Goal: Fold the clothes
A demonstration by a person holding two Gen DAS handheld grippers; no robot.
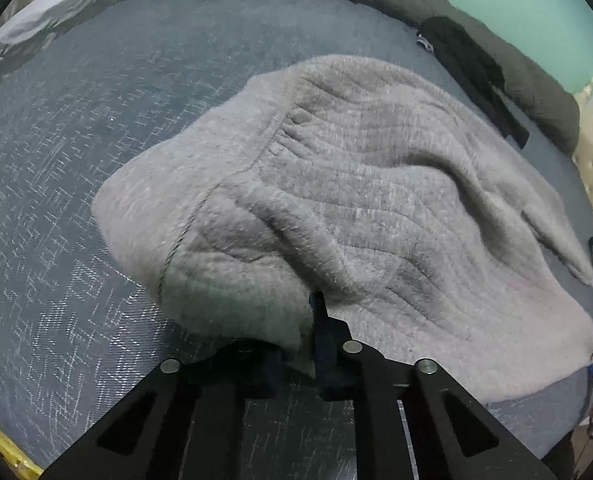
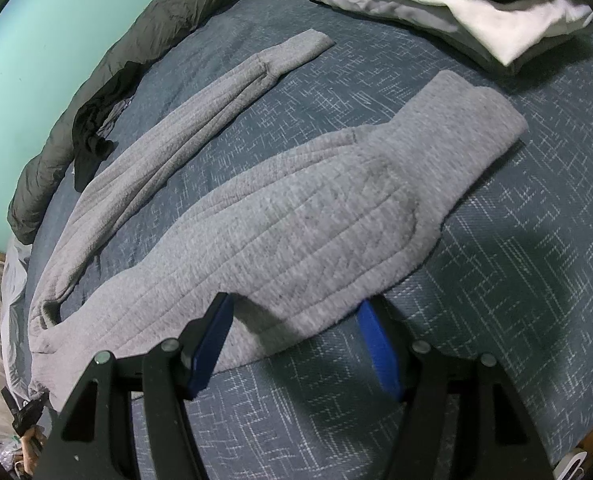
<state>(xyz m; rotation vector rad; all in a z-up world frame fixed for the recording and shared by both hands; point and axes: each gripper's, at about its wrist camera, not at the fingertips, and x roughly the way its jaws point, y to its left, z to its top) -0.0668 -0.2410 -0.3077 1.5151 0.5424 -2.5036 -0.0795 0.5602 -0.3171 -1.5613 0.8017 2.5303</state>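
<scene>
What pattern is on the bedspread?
Dark blue bedspread with white crosshatch lines; clearest in right wrist view.

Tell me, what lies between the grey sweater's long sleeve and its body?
In the right wrist view, only a bare strip of the blue patterned bedspread separates the grey sweater's outstretched sleeve from its body. Nothing else sits there.

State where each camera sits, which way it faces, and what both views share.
Left wrist: on the left gripper, facing forward over the bed; its jaws are shut on the grey sweater.
Right wrist: on the right gripper, facing along the sweater's body; its jaws stand open astride the near edge.
Shared: grey sweater, bed, dark duvet.
</scene>
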